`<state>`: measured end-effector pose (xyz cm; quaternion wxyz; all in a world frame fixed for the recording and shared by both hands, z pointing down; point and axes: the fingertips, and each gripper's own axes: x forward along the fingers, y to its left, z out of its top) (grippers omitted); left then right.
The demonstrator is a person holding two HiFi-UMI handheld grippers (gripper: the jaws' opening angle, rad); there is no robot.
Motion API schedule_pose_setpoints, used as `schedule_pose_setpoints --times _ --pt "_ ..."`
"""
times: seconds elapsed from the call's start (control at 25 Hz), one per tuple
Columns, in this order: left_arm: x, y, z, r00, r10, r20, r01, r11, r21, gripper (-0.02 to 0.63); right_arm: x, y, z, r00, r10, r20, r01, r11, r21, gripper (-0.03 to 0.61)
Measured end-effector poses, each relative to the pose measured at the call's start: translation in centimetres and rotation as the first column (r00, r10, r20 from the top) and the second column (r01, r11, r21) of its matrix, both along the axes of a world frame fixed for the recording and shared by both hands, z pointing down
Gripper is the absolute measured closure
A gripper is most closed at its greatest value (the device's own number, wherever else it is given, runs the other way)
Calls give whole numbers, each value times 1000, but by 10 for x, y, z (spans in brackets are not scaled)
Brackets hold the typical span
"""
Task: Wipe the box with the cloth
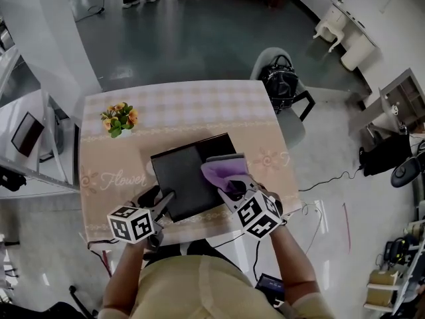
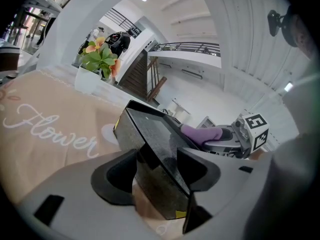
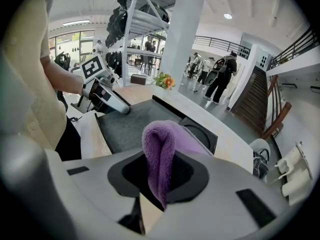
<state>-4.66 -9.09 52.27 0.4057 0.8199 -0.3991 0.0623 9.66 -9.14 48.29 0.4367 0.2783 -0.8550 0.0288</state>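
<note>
Black box (image 1: 186, 171) on table (image 1: 199, 102), near corner clamped wide in left tool (image 1: 168, 199); purple cloth (image 1: 222, 171) pinched in right tool (image 1: 232, 188), lying on box top.

A flat, black, square box (image 1: 189, 178) is laid on the bench (image 1: 199, 105), turned slightly askew and set toward the front edge. Its near left corner is clamped between the jaws of the left gripper (image 1: 167, 202). A purple, fluffy cloth (image 1: 224, 171) is pinched in a fold by the right gripper (image 1: 234, 188) and is spread on the box's top at its right side.
</note>
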Motion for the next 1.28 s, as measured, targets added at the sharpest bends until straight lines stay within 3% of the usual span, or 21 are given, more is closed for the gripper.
schedule_pose_setpoints --times 0.96,1.12,1.28 --pt "2 -1 0 1000 9 1 -9 1000 21 357 -6 53 -14 987 75 141 -52 986 -161 495" --pt "1 -2 -1 1000 10 9 -10 999 36 357 1 45 -34 979 109 175 -89 989 -122 495" --pt "2 -1 -1 1000 2 12 -3 999 43 357 16 24 -63 969 166 180 -167 986 -12 495"
